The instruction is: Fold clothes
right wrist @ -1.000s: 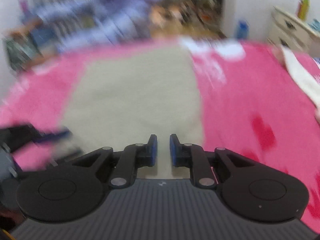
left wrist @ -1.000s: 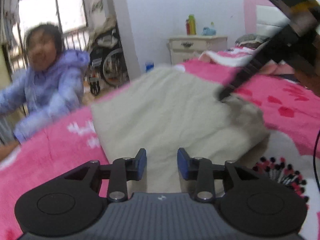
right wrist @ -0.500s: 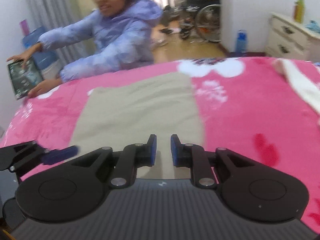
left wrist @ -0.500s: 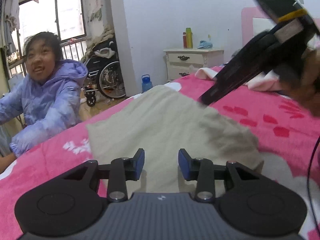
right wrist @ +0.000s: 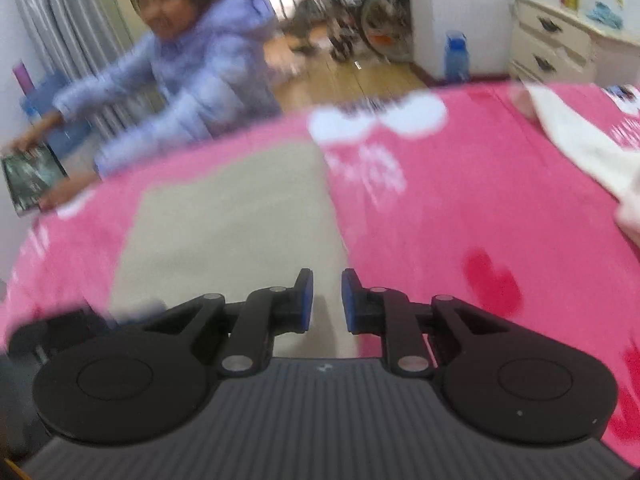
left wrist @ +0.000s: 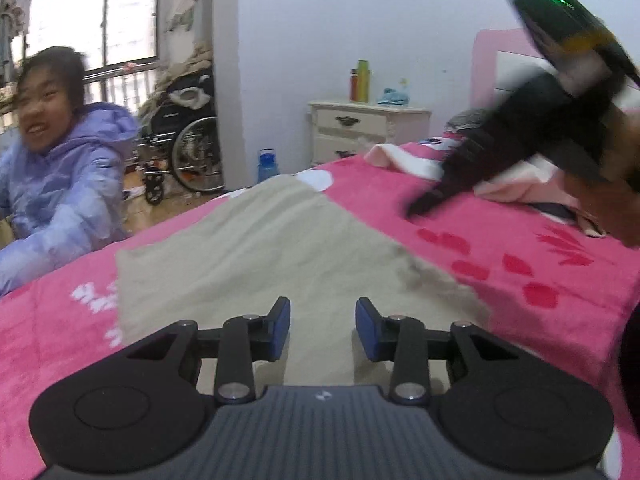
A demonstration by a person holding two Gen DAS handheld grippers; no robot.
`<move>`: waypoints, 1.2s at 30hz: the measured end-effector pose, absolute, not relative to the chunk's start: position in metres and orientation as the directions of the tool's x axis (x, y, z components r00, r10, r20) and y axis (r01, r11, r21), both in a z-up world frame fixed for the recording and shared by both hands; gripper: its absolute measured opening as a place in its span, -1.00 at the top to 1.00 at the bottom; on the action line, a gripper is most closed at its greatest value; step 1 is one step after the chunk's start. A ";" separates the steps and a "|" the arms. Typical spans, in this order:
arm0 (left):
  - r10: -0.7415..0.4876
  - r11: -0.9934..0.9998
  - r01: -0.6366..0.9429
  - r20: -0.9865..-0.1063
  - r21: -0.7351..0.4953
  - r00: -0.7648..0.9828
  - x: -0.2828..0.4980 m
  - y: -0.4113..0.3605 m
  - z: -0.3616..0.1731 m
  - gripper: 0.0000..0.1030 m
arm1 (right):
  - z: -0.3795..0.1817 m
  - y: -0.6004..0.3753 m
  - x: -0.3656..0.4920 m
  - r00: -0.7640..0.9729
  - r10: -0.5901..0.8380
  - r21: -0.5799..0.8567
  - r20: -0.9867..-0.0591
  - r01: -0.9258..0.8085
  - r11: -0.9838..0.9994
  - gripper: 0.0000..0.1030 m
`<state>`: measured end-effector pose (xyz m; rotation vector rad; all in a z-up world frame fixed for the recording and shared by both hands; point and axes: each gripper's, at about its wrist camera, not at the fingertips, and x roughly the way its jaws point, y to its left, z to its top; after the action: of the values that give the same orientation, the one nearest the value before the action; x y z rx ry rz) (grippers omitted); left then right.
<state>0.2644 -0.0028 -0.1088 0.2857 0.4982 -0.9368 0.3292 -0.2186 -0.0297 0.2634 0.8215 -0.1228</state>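
So, mid-fold pause: the beige garment (left wrist: pixel 256 248) lies flat on the pink bed (left wrist: pixel 500 240), already looking like a narrow rectangle w/ straight long edges, its near end right below both cams. In the right wrist view it's the same cloth (right wrist: pixel 228 216), running away from the cam toward the bed's far edge.

Left hand-held gripper (left wrist: pixel 322 328): blue pads apart, nothing between them, hovering just over the near end of the garment. Right hand-held gripper (right wrist: pixel 323 300): pads a little apart, narrow gap, empty, over the garment's near right edge; seen from the left cam it hangs raised above the bed, well off the cloth (left wrist: pixel 424 200).

Step in hand, prob.: btwn folds, neither gripper has cloth. Next move likely needs both to drop to the two near corners, pinch, and carry the near end over to the far end to halve the length. Pads must bite only the garment, not the fuzzy blanket under it. Corners at near right look a bit rumpled (left wrist: pixel 436 280), so may need smoothing.

A person in a lilac jacket (left wrist: pixel 68 184) leans on the bed's far side, near but not touching the garment; cd get in the way of a long fold.

Vs 0.5 s ago: right gripper has lifted and swung further right, away from the cloth edge; its cam is now blurred, so it's moving. Left gripper's gap abt the same. Garment hasn't shifted. The person has moved, arms spread wider.
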 end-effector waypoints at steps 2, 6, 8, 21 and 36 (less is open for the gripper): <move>-0.688 0.553 0.832 -0.543 0.036 0.481 0.264 -0.013 -0.118 0.28 | -0.031 -0.215 0.347 0.699 0.014 0.192 -0.715 0.177 0.965 0.71; -0.686 0.576 0.818 -0.541 0.004 0.486 0.265 -0.015 -0.137 0.28 | -0.063 -0.219 0.391 0.680 0.006 0.148 -0.734 0.151 0.977 0.74; -0.688 0.586 0.810 -0.536 -0.013 0.489 0.266 -0.014 -0.141 0.28 | -0.083 -0.237 0.414 0.672 0.008 0.174 -0.741 0.179 0.968 0.78; -0.698 0.594 0.804 -0.502 -0.010 0.510 0.259 -0.009 -0.148 0.27 | -0.053 -0.282 0.423 0.734 0.015 0.351 -0.679 0.307 0.884 0.79; -0.701 0.616 0.787 -0.470 -0.021 0.536 0.256 -0.010 -0.148 0.27 | -0.037 -0.200 0.448 0.678 0.119 0.220 -0.725 0.065 0.973 0.63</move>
<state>0.2563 -0.0099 -0.1476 0.2028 0.4642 -0.8934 0.4482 -0.2000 -0.0373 0.2363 0.8266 0.0308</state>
